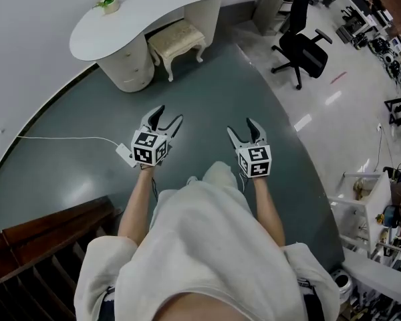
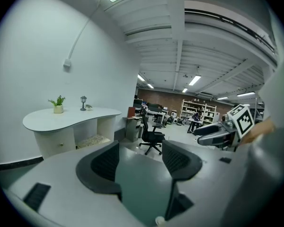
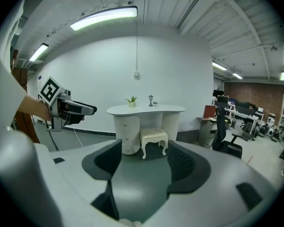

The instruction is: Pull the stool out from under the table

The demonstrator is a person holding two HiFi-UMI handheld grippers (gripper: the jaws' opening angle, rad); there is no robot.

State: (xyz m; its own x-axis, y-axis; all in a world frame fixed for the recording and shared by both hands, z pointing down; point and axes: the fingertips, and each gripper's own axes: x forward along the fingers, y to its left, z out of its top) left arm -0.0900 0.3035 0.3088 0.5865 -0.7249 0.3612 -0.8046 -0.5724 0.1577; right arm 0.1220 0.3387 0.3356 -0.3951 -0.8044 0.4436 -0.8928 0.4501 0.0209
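A cream stool (image 1: 178, 41) with a padded seat and carved legs stands partly under a white curved table (image 1: 147, 9), far ahead of me; in the right gripper view the stool (image 3: 154, 140) shows beyond the jaws. My left gripper (image 1: 167, 120) and right gripper (image 1: 246, 130) are held side by side in the air over the dark floor, well short of the stool. Both are open with nothing between the jaws. In the left gripper view the left gripper (image 2: 140, 161) points toward the table (image 2: 71, 117), with the stool's seat (image 2: 92, 140) visible beneath it.
A black office chair (image 1: 302, 45) stands right of the table. A white cable and power strip (image 1: 123, 154) lie on the floor by my left hand. A small plant (image 1: 109, 0) and a little lamp sit on the tabletop. Wooden stairs (image 1: 47, 246) lie at lower left, shelving at right.
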